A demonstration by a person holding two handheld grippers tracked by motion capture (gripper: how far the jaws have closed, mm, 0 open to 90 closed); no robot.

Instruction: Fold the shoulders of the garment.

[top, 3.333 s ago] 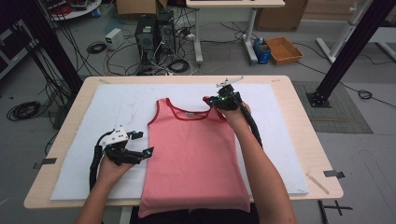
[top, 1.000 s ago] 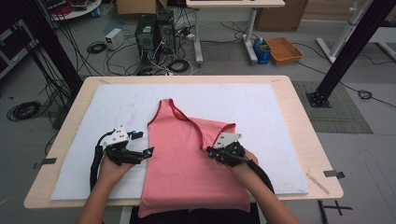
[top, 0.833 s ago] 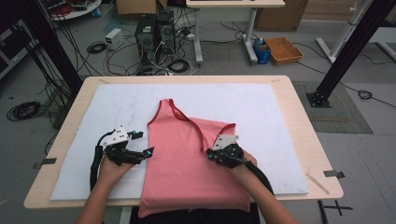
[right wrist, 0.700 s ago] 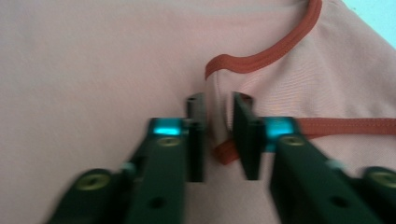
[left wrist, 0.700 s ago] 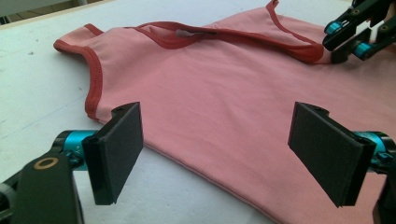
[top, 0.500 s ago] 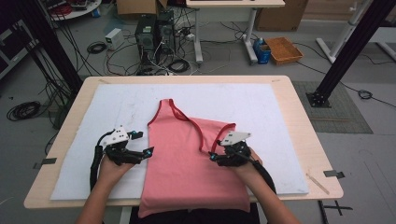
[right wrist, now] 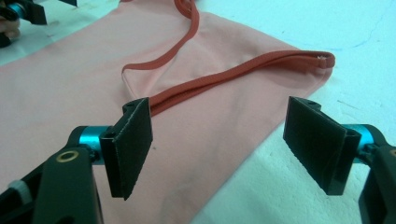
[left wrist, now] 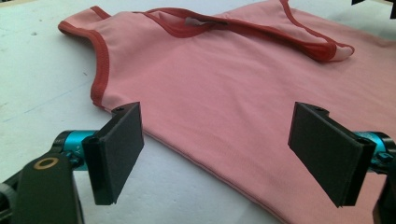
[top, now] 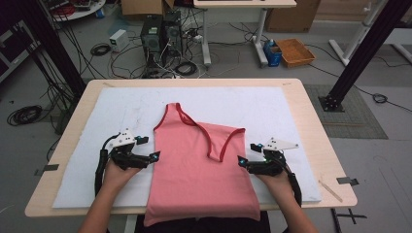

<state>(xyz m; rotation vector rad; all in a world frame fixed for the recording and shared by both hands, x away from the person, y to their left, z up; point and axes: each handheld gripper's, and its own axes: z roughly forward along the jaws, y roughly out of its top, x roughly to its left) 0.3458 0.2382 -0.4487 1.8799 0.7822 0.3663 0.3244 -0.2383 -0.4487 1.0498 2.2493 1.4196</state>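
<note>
Lying flat on the white mat [top: 272,104], the pink tank top [top: 197,170] has its right shoulder folded down across its chest. The right gripper [top: 243,162] — its jaws just opened wide, nothing between them — sits low at the shirt's right edge, pointing inward. The left gripper [top: 154,156], jaws spread and empty, rests level at the left edge, forearm coming straight up from the table's near side.

Two forearms enter from six o'clock, each hand holding a gripper. The left gripper [top: 154,156] points toward three o'clock, jaws spread wide. The right gripper [top: 240,161] points toward nine o'clock, its jaws just opened wide, pads gripping nothing.
</note>
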